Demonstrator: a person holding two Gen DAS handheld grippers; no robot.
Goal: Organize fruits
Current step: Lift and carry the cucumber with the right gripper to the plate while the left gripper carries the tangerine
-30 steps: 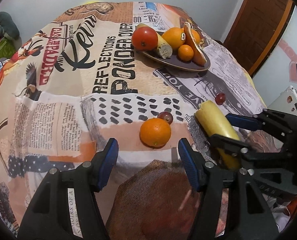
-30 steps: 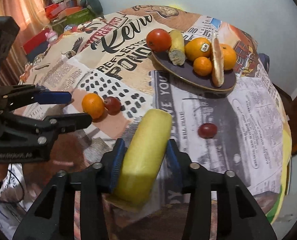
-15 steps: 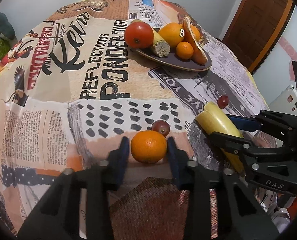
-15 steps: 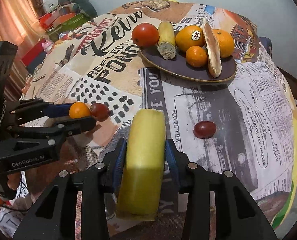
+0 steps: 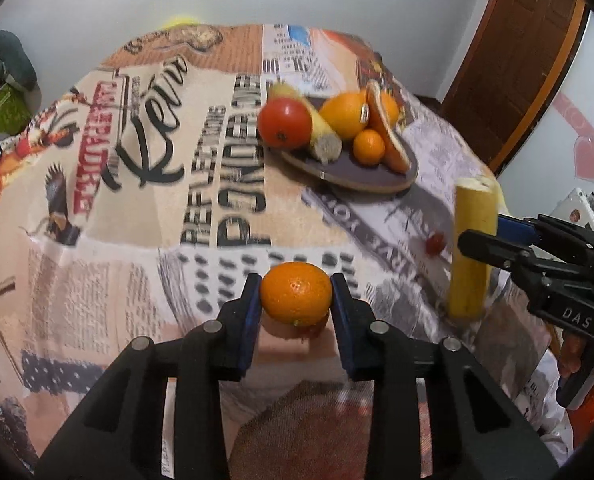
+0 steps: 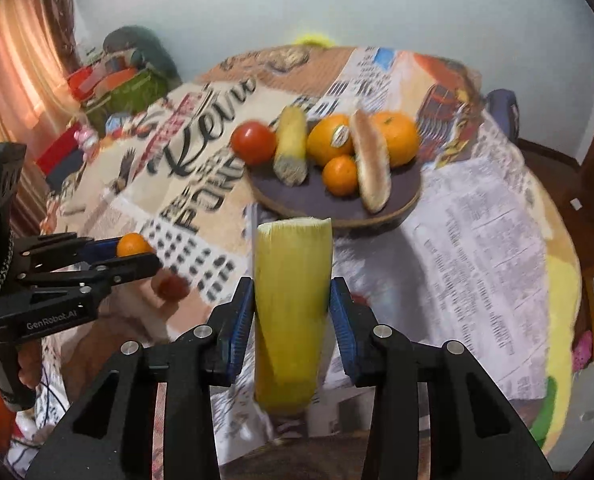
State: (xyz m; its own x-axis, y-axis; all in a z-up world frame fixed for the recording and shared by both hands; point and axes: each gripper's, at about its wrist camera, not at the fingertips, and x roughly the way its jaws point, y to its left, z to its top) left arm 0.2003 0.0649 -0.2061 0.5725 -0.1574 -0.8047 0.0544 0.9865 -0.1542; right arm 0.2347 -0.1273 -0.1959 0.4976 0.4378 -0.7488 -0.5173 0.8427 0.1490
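My left gripper (image 5: 296, 300) is shut on a small orange (image 5: 296, 293) and holds it above the near table edge; it also shows in the right wrist view (image 6: 133, 245). My right gripper (image 6: 292, 308) is shut on a yellow corn cob (image 6: 293, 300), held upright above the table, also seen in the left wrist view (image 5: 472, 248). A dark plate (image 6: 401, 196) at the far middle holds a tomato (image 6: 253, 142), a corn cob, oranges and a bread roll. A small red fruit (image 6: 173, 286) lies below the left gripper. Another red fruit (image 5: 435, 243) lies near the corn.
The round table has a printed newspaper-pattern cloth (image 5: 137, 184). A brown door (image 5: 517, 52) stands at the right. Bags and boxes (image 6: 117, 80) are stacked beyond the table's far left. A curtain (image 6: 17, 80) hangs at the left.
My left gripper closed on the small orange and lifted it off the cloth. My right gripper raised the corn cob and tilted it upright. Both views now look more level across the table.
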